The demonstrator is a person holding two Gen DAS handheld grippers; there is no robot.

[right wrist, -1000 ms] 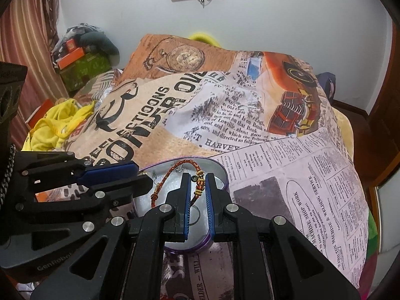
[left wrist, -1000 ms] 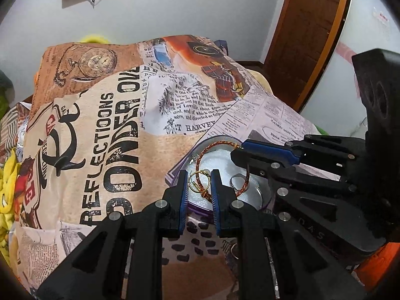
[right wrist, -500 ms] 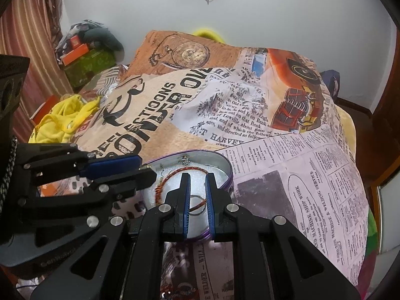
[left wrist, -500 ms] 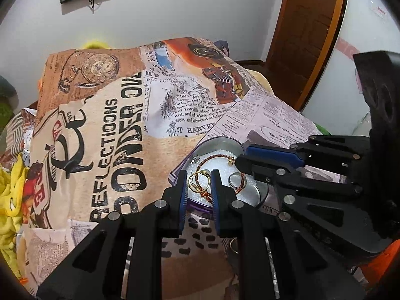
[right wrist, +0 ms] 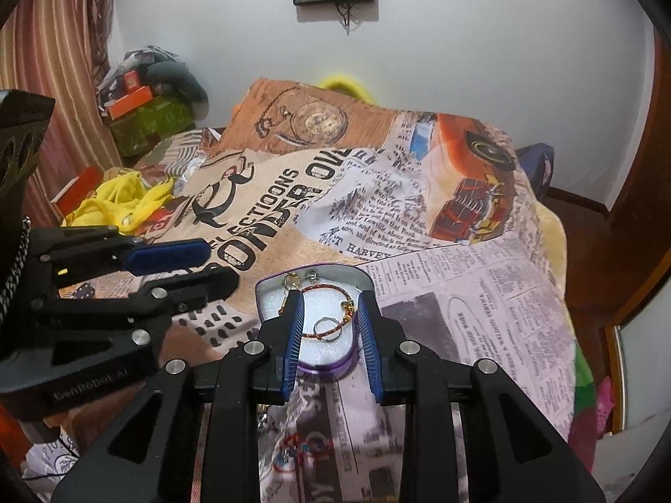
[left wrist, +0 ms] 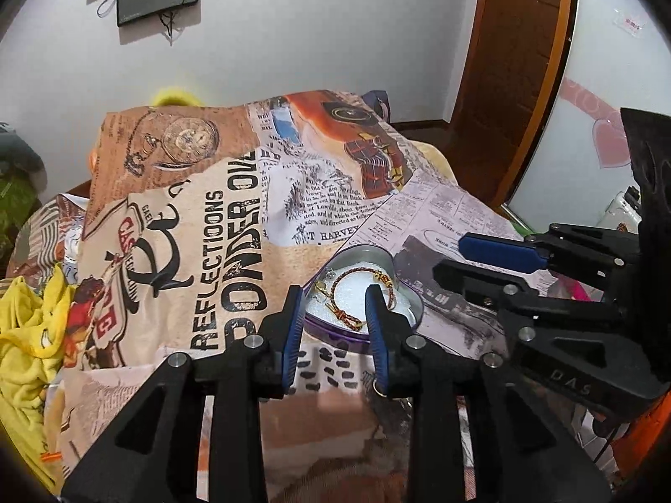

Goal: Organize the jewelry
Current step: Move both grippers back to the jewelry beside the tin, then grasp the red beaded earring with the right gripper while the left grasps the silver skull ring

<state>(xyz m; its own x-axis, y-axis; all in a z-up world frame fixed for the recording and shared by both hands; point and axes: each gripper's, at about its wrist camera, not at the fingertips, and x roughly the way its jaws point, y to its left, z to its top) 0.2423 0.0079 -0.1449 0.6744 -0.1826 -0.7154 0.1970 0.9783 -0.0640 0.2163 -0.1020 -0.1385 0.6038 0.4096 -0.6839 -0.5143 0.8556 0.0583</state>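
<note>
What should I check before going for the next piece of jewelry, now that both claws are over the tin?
1. Left claw open and holding nothing: ok.
2. Right claw open and holding nothing: ok.
3. Red-and-gold braided bracelet lying inside the purple-rimmed heart-shaped metal tin: ok.
4. Silver ring inside the tin: ok.
5. Tin level on the printed bedspread: cannot tell.
6. All loose pieces put away: not ok; small items lie on the bedspread below the tin.

The printed bedspread (left wrist: 218, 226) carries large black letters reading "REFLECTIOONS" and "PONDER OV", with "T HARVEY" in smaller type at its 3 o'clock. The right tool (left wrist: 474, 257) body shows "DAS"; the left tool (right wrist: 201, 262) body reads "GenRobot AI", faintly.
</note>
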